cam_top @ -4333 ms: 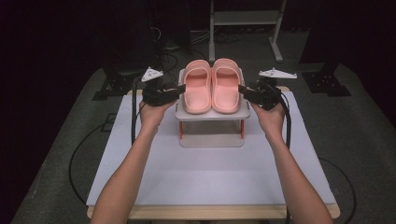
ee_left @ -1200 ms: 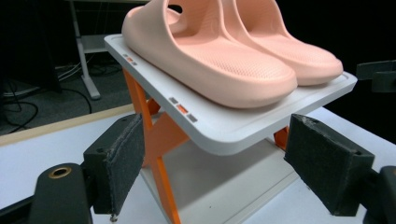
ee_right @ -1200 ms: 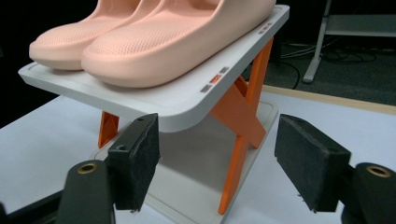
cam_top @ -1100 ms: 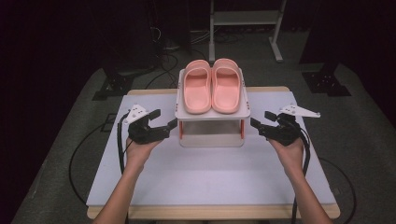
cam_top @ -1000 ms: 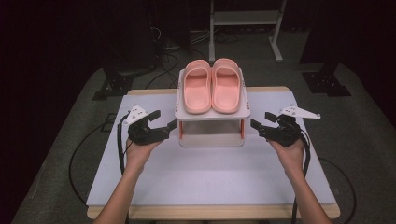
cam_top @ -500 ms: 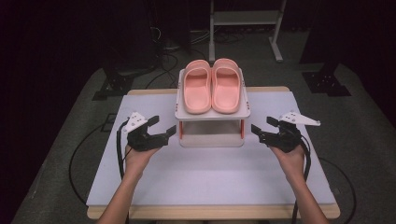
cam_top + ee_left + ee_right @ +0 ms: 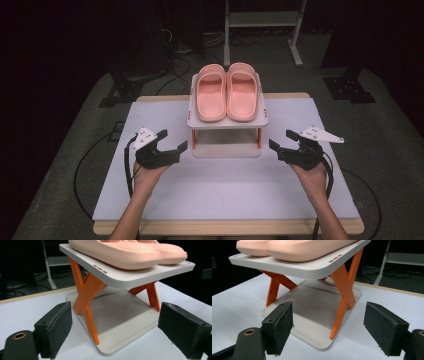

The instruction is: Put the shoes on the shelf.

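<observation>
- white table (image 7: 220,200), wide and flat, with a wooden edge along the near and far sides, standing on grey floor in a dark room.
- two-level shoe rack (image 7: 227,122) at the middle of the table toward the far side: a white top shelf (image 7: 130,280) over a white base plate (image 7: 120,322), joined by orange x-shaped legs (image 7: 86,295) on each side.
- pair of pink slippers (image 7: 226,92) side by side on the top shelf, toes toward the near side, touching each other along the inner edges; seen from below-side in the left gripper view as a pink sole (image 7: 117,252) resting flat on the shelf.
- left gripper (image 7: 172,142) near the table surface, just beside the rack's left side, pointing at the base plate; jaws spread wide after just opening further, nothing between the pads (image 7: 56,327), only the rack's corner seen beyond them.
- right gripper (image 7: 282,141) near the table, just beside the rack's right side, pointing inward at the base; jaws likewise wide apart after just opening further, pads (image 7: 280,323) bare, gripping nothing, apart from the rack.
- grey three-cornered plates atop both grippers, black cables trailing back along the forearms.
</observation>
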`<state>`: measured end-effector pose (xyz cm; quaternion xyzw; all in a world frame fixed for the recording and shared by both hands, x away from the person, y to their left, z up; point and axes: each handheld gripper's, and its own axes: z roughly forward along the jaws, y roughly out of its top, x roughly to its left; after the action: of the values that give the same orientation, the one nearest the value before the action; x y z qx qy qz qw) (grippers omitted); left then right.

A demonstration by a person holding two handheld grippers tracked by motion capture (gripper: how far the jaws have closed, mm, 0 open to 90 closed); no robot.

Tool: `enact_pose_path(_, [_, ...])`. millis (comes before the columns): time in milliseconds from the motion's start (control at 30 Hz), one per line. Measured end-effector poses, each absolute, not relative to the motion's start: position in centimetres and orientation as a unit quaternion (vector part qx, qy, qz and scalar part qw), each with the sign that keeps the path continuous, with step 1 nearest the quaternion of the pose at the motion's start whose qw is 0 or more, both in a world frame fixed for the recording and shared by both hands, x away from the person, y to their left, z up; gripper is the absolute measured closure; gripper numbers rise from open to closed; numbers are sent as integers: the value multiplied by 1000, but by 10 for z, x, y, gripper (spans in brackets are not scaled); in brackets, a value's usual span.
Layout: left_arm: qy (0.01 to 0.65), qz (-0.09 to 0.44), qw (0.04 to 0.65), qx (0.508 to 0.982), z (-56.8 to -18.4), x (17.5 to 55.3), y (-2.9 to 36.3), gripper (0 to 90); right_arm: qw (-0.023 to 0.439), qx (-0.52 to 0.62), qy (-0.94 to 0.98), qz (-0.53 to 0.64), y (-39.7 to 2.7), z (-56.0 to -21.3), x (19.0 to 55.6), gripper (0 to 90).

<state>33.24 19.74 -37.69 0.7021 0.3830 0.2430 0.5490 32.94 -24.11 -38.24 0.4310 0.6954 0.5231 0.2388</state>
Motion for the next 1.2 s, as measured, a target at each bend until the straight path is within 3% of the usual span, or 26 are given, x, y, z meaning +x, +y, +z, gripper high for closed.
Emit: enact_pose_path(1200, [383,247,550,699,-404,307,203,89,232,440,695,519,-261,-421,301,196])
